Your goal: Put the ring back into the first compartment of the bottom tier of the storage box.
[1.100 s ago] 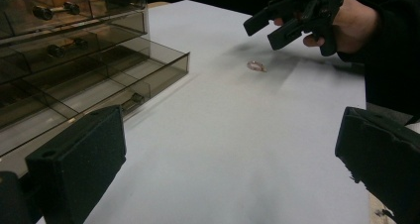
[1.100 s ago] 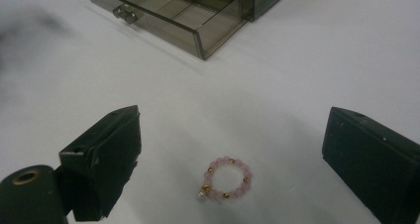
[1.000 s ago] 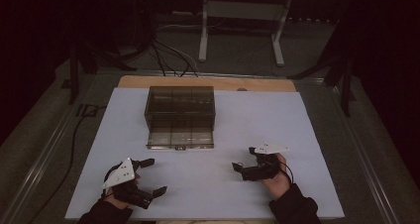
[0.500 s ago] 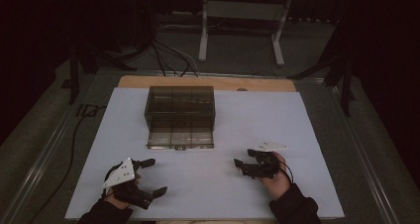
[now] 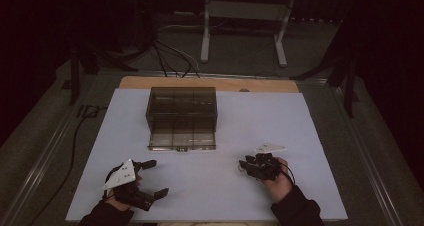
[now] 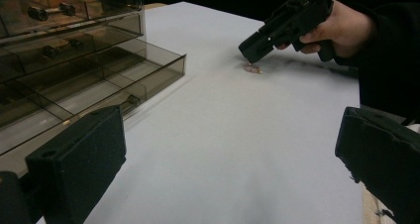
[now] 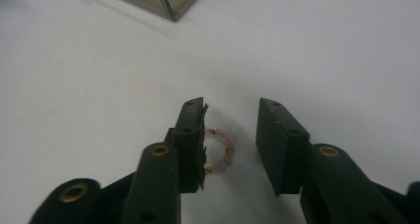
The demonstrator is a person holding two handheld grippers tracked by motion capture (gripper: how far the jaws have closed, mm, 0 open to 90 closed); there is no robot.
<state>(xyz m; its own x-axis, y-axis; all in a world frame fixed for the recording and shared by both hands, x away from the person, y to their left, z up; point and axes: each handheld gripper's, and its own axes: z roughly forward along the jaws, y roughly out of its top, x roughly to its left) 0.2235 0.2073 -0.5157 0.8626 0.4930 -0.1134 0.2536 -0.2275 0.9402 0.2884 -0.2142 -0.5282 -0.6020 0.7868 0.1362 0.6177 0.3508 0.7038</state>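
Nearest, at the bottom edge of the high view, the left gripper (image 5: 152,178) rests low over the white table cover (image 5: 210,186) with its two black jaws spread wide and nothing between them. Just across from it, the right gripper (image 5: 242,166) points down at the sheet, held in the person's hand (image 6: 341,28). Its jaws have just been closing and now stand a little apart around a small bead bracelet (image 7: 220,152), a ring of pink beads with gold spacers that lies flat on the cover. One side of the ring sits against the inner face of one jaw; the other jaw stands clear of it, so the beads are not yet pinched. Farther back, towards the middle of the sheet, stands a smoky clear drawer cabinet (image 5: 181,106), its lowest drawer (image 5: 182,138) pulled out towards the person.
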